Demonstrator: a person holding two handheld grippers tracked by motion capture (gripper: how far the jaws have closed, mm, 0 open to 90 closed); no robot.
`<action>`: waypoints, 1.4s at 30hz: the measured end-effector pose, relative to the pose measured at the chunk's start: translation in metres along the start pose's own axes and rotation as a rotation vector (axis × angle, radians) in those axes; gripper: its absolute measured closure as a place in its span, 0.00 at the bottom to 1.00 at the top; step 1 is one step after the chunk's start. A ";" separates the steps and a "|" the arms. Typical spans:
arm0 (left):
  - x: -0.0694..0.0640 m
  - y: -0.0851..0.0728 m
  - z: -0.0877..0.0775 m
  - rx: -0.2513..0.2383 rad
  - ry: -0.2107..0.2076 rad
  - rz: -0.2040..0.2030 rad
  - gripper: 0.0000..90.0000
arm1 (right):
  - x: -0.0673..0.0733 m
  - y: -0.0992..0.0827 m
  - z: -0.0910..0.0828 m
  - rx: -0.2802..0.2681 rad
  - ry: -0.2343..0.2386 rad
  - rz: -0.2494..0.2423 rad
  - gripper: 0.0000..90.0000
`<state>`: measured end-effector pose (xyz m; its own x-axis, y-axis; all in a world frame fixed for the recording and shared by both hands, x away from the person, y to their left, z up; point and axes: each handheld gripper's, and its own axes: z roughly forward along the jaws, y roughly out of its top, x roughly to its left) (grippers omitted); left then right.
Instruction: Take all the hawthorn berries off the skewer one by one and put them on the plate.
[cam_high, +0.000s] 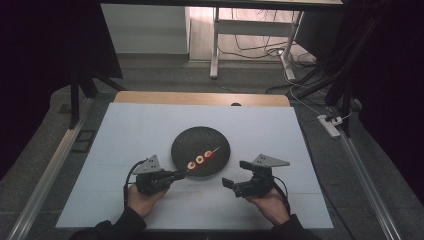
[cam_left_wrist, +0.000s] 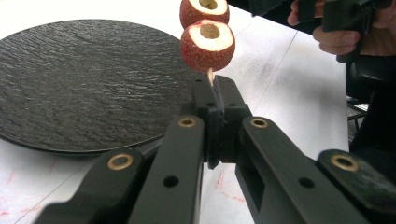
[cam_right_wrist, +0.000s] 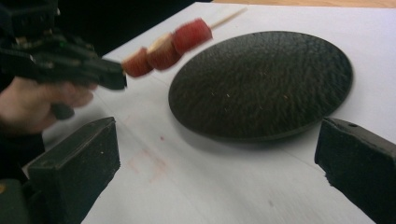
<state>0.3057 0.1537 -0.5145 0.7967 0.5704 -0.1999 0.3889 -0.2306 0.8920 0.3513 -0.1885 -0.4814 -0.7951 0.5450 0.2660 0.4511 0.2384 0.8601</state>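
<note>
High view: left gripper (cam_high: 183, 173), jaws pinched together on the near end of a skewer (cam_high: 201, 159) (three red fruit rounds, pale cored faces). Skewer slants away to the right, held above the near part of a round black plate (cam_high: 187, 137) at mid-table (cam_high: 125, 130). Right gripper (cam_high: 236, 174), jaws spread wide and holding nothing, sits right of the plate, near its front edge.

1. The plate (cam_high: 182, 142) sits mid-table, just ahead of both my grippers, blocking a low path forward.
2. My skewer (cam_high: 201, 159) slants over the plate's near edge.
3. Bare sheet (cam_high: 130, 125) lies open around the plate.
</note>
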 end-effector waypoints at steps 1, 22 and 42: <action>0.000 0.000 0.000 0.000 0.000 0.000 0.99 | 0.000 0.002 0.003 -0.004 0.007 0.007 0.00; -0.003 0.001 0.000 -0.010 -0.018 0.024 0.99 | -0.002 0.032 0.045 -0.039 0.114 0.057 0.45; -0.005 0.003 0.001 -0.003 -0.021 0.040 0.99 | -0.003 0.034 0.043 -0.053 0.154 0.094 0.71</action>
<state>0.3030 0.1493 -0.5108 0.8213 0.5439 -0.1721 0.3547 -0.2506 0.9008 0.3867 -0.1478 -0.4712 -0.8049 0.4325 0.4063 0.5077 0.1475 0.8488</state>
